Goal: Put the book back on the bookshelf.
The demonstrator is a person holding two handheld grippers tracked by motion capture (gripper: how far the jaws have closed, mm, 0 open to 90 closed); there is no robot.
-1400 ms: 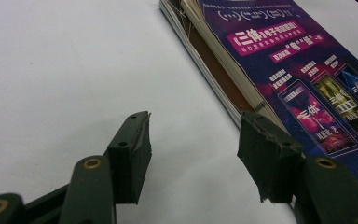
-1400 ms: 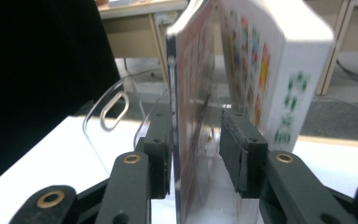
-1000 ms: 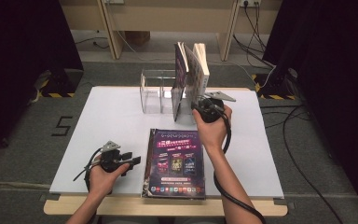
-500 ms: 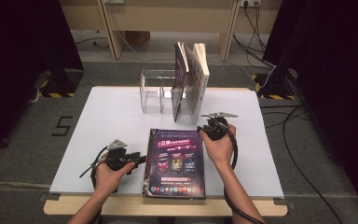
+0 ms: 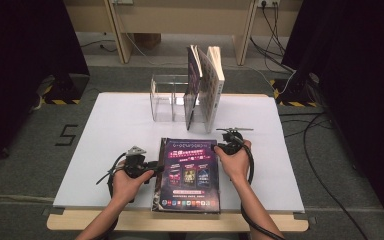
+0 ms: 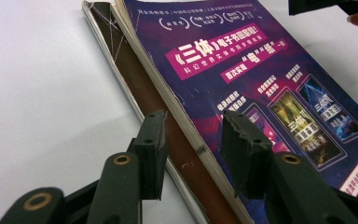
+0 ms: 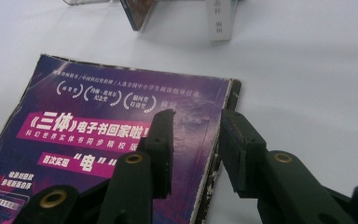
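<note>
Book (image 5: 187, 172) flat on table | left claw (image 6: 193, 140) wide, astride spine | right claw (image 7: 196, 140) wide, astride edge

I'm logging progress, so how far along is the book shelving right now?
Looks done: two books stand in the clear rack. In hand: the left gripper and right gripper sit open at opposite edges of the flat purple book, neither clamping it. Probably left: lifting it and standing it in the rack.
</note>
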